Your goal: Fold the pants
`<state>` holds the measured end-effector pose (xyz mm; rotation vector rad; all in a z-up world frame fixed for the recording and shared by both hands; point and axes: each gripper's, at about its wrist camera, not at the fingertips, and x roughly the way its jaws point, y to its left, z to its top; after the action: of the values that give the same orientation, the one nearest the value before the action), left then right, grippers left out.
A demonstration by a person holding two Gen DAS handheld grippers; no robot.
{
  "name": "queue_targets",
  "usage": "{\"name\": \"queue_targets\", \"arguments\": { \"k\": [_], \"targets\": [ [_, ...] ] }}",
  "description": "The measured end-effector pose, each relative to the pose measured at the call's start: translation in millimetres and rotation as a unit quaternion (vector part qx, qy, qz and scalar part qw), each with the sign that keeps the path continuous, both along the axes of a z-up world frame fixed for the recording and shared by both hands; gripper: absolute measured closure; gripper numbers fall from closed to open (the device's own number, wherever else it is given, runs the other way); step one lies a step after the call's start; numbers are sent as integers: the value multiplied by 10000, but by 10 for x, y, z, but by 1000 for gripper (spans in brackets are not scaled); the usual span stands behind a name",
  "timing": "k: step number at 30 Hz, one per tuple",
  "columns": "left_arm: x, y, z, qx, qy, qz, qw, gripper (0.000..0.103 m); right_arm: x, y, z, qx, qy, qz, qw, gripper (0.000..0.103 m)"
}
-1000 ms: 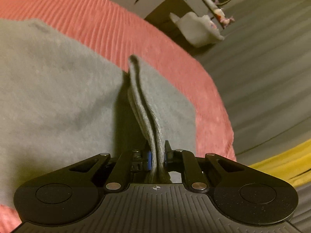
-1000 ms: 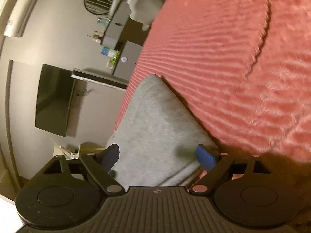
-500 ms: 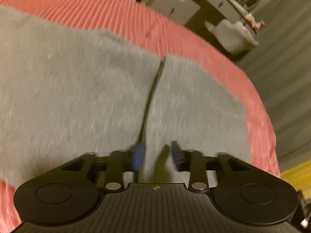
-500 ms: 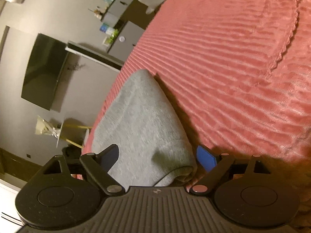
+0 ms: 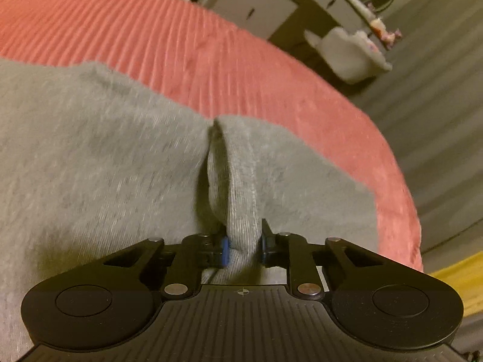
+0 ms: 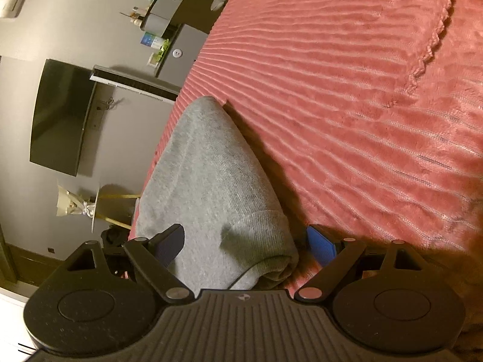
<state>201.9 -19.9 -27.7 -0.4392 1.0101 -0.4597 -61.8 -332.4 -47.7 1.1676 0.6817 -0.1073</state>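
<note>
Grey knit pants (image 5: 90, 166) lie spread on a pink ribbed bedspread (image 5: 169, 42). My left gripper (image 5: 243, 246) has its blue-padded fingers closed on a raised fold of the grey fabric, which forms a ridge running away from me. In the right wrist view the pants (image 6: 208, 175) lie along the bed's left side, with a ribbed cuff or waistband end nearest me. My right gripper (image 6: 246, 242) is wide open, its fingers on either side of that end, not touching it.
The bedspread (image 6: 347, 96) stretches to the right, with a scalloped seam. The bed edge drops to a grey floor (image 5: 437, 114). A grey cabinet (image 5: 256, 9), a white chair (image 5: 347, 54), a dark wall screen (image 6: 60, 114) and a yellow cloth (image 5: 452, 277) stand beyond.
My left gripper opened, letting the fold drop flat, then closed on a fresh fold of grey fabric. My right gripper stayed open and shifted slightly along the pants' end.
</note>
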Motion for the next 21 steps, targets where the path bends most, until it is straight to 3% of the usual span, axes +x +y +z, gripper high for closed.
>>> {"name": "queue_targets", "arguments": {
  "k": [5, 7, 10, 11, 13, 16, 18, 21],
  "targets": [
    [-282, -68, 483, 278, -1156, -367, 9922, 85, 10, 41, 40, -103, -29, 43, 9999, 15],
    [-351, -23, 623, 356, -1383, -353, 9891, 85, 2, 41, 32, -96, -27, 42, 9999, 15],
    [-362, 71, 621, 1092, -1630, -90, 9805, 80, 3, 42, 43, -109, -11, 41, 9999, 15],
    [-333, 103, 544, 1384, -1493, -18, 9790, 78, 7, 50, 50, -125, -2, 51, 9999, 15],
    [-276, 215, 343, 1515, -947, -83, 9839, 73, 18, 63, 64, -173, 31, 74, 9998, 15],
    [-338, 406, 153, 1078, -522, 139, 9927, 60, 27, 85, 94, -274, 50, 114, 9995, 15],
    [-397, 497, 85, 737, -305, 245, 9965, 40, 19, 110, 111, -303, 39, 100, 9995, 15],
    [-511, 639, -40, 442, -85, 285, 9986, 36, 30, 127, 121, -342, 95, 102, 9993, 15]
  ]
}}
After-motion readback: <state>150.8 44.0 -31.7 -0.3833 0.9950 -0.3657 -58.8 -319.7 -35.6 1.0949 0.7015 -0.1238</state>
